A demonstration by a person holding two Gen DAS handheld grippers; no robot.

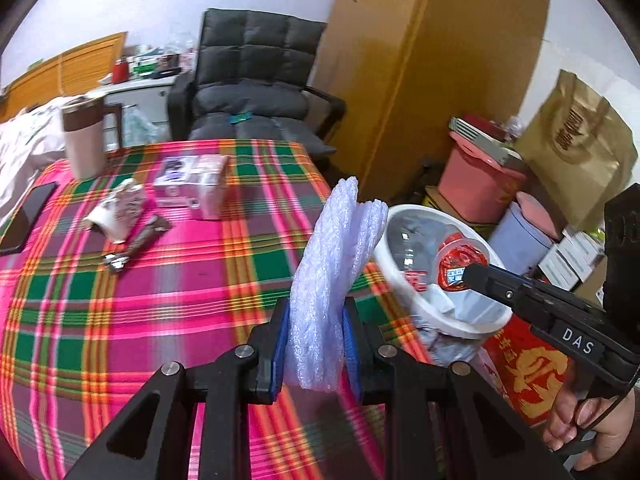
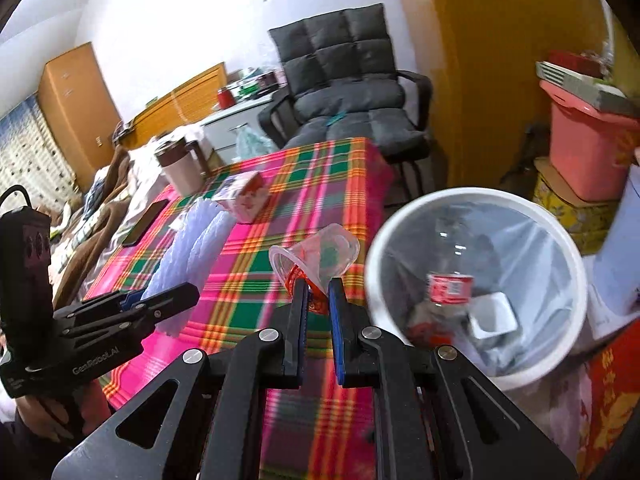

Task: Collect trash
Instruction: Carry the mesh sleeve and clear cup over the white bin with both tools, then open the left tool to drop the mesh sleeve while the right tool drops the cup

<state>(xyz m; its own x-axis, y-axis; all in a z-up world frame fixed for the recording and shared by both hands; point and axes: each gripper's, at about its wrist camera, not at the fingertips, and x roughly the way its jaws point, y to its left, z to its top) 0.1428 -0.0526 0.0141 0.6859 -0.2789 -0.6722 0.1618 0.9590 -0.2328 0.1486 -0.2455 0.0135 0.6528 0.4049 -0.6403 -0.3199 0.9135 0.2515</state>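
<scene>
Tongs first: your left tongs (image 1: pixel 314 344) clamped the bubble wrap (image 1: pixel 332 280), and your right tongs (image 2: pixel 318 300) clamped a cup (image 2: pixel 316 258) beside the bin (image 2: pixel 476 196), right of the tabletop (image 1: pixel 160 300).

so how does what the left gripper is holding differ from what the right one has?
The left gripper is shut on a folded bubble wrap sheet: white, soft, standing upright. The right gripper is shut on a clear plastic cup: rigid, with a red printed lid, lying tilted on its side. The wrap is much larger than the cup. Both are near the white bin.
</scene>
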